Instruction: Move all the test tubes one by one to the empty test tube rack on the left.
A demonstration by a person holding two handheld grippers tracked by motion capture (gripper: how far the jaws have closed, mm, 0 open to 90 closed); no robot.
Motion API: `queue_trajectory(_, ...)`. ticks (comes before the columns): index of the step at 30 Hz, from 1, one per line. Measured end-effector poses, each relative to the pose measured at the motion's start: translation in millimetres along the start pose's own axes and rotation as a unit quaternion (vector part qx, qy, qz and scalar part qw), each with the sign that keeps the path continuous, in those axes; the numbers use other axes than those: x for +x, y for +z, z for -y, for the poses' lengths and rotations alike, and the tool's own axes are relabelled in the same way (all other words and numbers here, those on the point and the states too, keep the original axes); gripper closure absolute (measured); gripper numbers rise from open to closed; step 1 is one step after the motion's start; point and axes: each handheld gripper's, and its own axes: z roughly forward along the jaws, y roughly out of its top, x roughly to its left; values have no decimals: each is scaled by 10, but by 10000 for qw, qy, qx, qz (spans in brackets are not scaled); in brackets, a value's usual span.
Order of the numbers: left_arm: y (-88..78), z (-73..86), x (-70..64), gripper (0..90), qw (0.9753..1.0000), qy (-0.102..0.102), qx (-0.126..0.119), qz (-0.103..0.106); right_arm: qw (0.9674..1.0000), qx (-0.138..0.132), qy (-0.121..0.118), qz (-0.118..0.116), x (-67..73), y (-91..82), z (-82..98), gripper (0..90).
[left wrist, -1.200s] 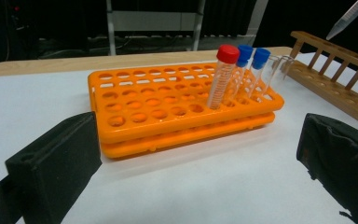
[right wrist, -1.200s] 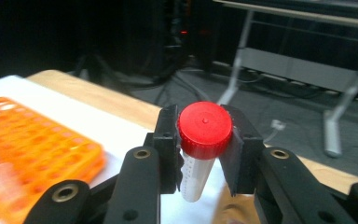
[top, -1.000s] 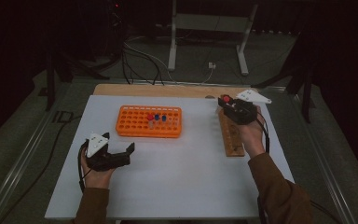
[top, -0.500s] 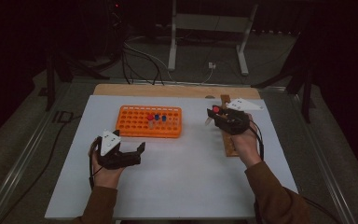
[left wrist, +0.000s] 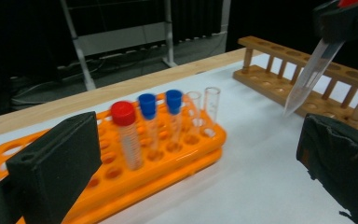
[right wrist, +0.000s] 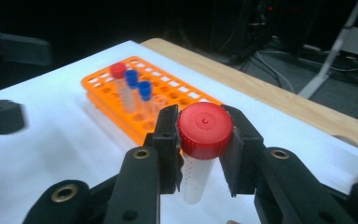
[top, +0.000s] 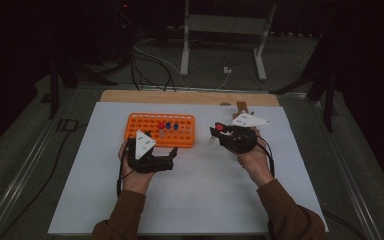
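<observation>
The white tabletop point(top: 195, 200) carries an orange rack point(top: 161, 129) just ahead of the left gripper point(top: 156, 162), whose jaws stand wide apart, holding nothing. Beyond its right jaw sits a wooden rack point(left wrist: 307, 81). The right gripper point(right wrist: 204, 140) has its jaws clenched on a red-capped tube point(right wrist: 201, 149), cap between them.

From above the person's side we look forward and down over the whole white table point(top: 195, 200), far enough to take in the floor beyond. Riding low on the left gripper point(top: 147, 159), we face across the orange rack point(left wrist: 121, 182) toward the wooden rack point(left wrist: 303, 79), close to both. From the right gripper point(right wrist: 204, 154) we look along its jaws at the same orange rack point(right wrist: 168, 100), which all three views share
</observation>
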Motion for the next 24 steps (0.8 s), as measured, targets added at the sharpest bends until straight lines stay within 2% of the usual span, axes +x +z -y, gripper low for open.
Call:
queue_trajectory(4, 119, -46, -121, 54, 9996, 104, 144, 202, 9997, 49, 6, -231, 108, 54, -18, 703)
queue_trajectory(12, 313, -64, -365, 68, 9971, 351, 384, 563, 9987, 154, -90, -472, 310, 184, -21, 703)
queue_trajectory(16, 353, -61, -400, 217, 9965, 320, 372, 675, 9983, 170, -101, -541, 362, 221, -18, 702)
queue_trajectory(19, 380, -54, -407, 406, 9959, 293, 427, 746, 9979, 154, -12, -636, 379, 237, -13, 702)
queue_trajectory(24, 403, -43, -417, 573, 9943, 305, 436, 924, 9974, 195, 12, -692, 398, 256, 0, 702)
